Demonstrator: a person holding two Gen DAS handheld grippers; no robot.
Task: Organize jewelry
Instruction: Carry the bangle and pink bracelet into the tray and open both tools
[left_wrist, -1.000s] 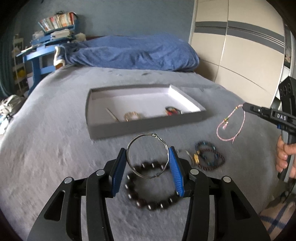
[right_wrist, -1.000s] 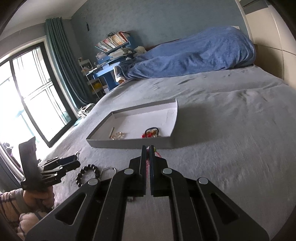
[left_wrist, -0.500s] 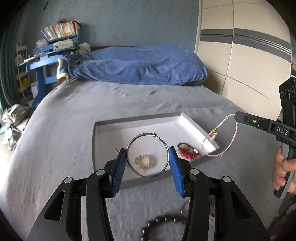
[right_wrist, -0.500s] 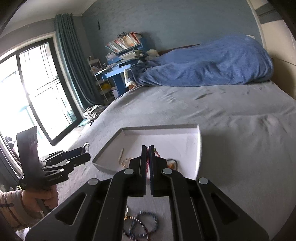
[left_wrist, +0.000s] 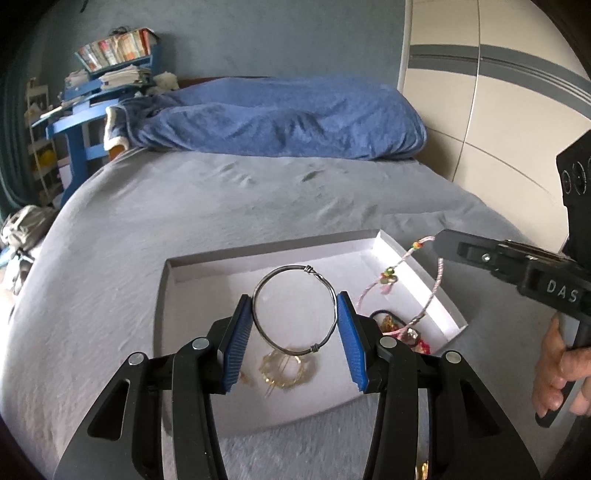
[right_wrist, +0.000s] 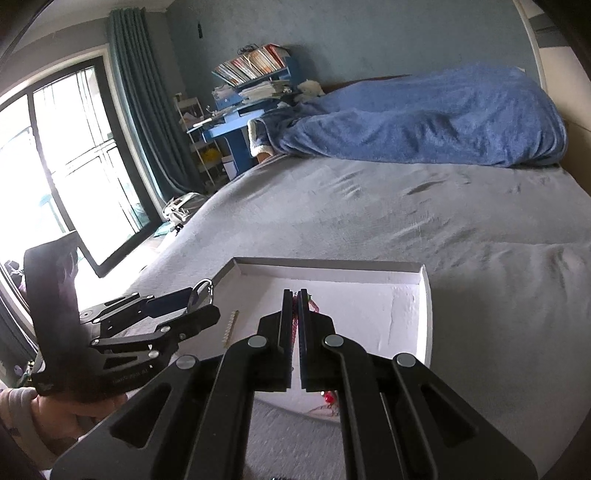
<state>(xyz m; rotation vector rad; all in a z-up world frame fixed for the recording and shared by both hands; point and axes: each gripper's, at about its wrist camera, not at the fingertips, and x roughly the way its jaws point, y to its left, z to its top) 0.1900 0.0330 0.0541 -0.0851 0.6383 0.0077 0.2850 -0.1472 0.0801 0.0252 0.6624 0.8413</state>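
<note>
My left gripper (left_wrist: 294, 312) is shut on a silver wire bangle (left_wrist: 294, 271), held between its blue pads above the shallow white tray (left_wrist: 168, 291) on the grey bed. My right gripper (right_wrist: 294, 299) is shut on a pink cord bracelet (left_wrist: 436, 284), which hangs over the tray's right side; in the right wrist view only a bit of the cord (right_wrist: 313, 304) shows past the fingers. Inside the tray lie a gold chain piece (left_wrist: 286, 369), a red and black item (left_wrist: 402, 332) and a small pale stick (right_wrist: 231, 326). The left gripper also shows in the right wrist view (right_wrist: 201, 297).
The grey bed (left_wrist: 258, 199) carries a blue blanket (left_wrist: 280, 118) at its far end. A blue desk with books (left_wrist: 107, 74) stands at the left, a wardrobe (left_wrist: 480, 110) at the right, a window with a curtain (right_wrist: 74, 155) beside the bed.
Both grippers moved forward with their bracelets and now hang over the tray. The beaded bracelets on the bed have dropped out of view below.
</note>
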